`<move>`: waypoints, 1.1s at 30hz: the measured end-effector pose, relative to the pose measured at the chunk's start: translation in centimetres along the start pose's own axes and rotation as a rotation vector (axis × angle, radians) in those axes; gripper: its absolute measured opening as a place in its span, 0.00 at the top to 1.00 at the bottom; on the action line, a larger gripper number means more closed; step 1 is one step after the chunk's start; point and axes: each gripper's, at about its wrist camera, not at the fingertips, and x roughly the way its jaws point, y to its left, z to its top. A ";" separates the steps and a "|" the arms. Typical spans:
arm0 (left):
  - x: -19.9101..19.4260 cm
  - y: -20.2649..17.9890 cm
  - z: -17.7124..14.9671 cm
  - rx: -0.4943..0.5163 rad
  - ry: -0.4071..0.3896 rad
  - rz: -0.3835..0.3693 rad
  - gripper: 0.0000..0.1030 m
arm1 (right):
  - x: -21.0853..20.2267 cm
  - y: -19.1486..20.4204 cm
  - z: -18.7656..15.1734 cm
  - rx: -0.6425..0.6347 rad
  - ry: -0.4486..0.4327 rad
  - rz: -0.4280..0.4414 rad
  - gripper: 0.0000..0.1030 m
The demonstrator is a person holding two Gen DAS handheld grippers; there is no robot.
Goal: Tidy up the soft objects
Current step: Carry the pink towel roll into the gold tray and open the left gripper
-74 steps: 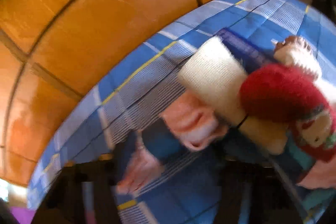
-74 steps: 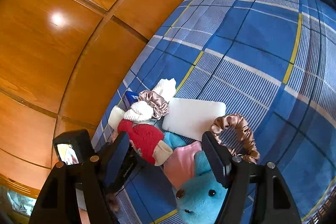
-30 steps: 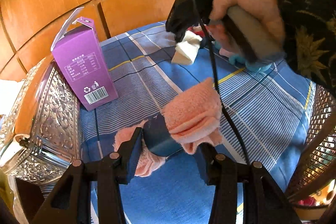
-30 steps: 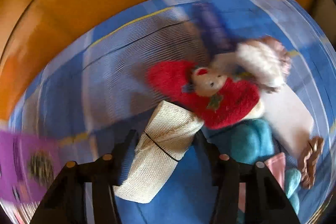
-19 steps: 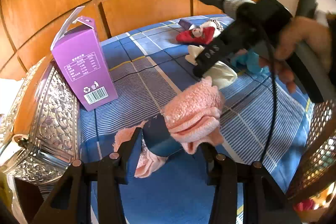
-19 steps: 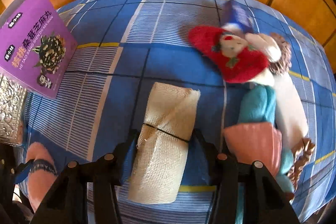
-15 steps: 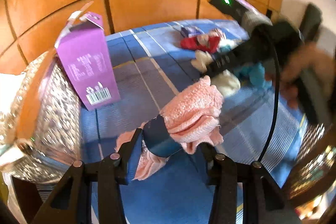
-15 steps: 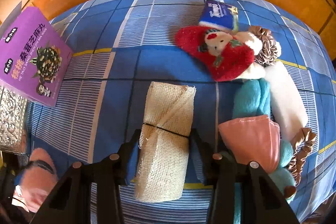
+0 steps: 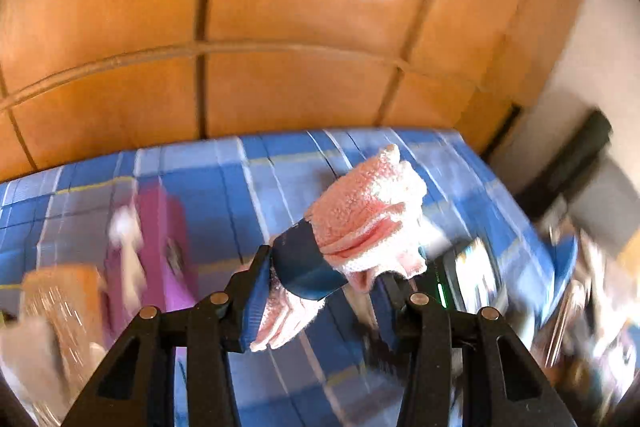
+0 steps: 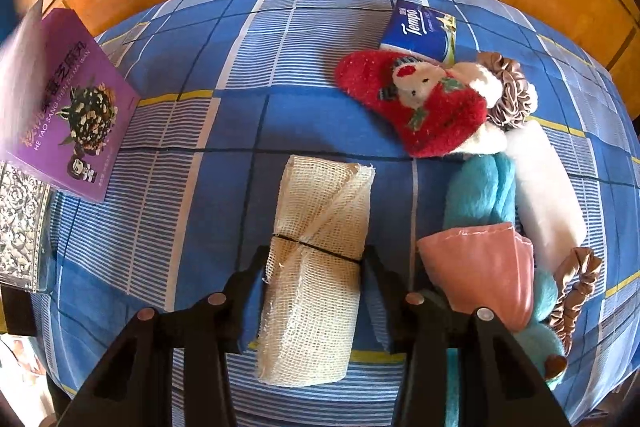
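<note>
Right gripper (image 10: 314,269) clamps mesh roll (image 10: 318,267) lying on blue plaid sheet (image 10: 200,147).
Roll's long axis runs along fingers, pointing away; left gripper (image 9: 326,275) holds pink sock (image 9: 362,217) aloft, probably tilted up-right, background blurred.

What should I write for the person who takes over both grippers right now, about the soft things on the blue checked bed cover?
Left gripper: shut on the pink sock bundle, held above the bed cover; this view is blurred.
Right gripper: shut on the cream mesh roll, low over the bed cover.
Unsorted pile beside the roll: red sock, teal plush, white pad, pink cloth.
Done: two items picked out.
Left: place both, then the pile; no destination is visible.
</note>
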 end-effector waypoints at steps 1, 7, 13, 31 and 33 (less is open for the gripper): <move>0.1 0.8 1.5 -0.019 -0.010 0.021 0.55 | 0.0 0.1 0.0 -0.008 -0.003 -0.004 0.56; -4.5 8.8 5.6 -0.156 -0.141 0.178 0.54 | 0.1 1.0 -0.4 -0.056 -0.023 -0.031 0.54; -11.6 17.2 0.0 -0.298 -0.212 0.327 0.55 | 0.1 2.2 -0.9 -0.098 -0.041 -0.064 0.54; -21.8 24.7 -21.4 -0.583 -0.208 0.452 0.55 | -0.3 3.1 -1.5 -0.124 -0.057 -0.089 0.55; -22.0 24.9 -23.5 -0.620 -0.183 0.467 0.55 | -0.3 3.2 -1.5 -0.128 -0.058 -0.092 0.55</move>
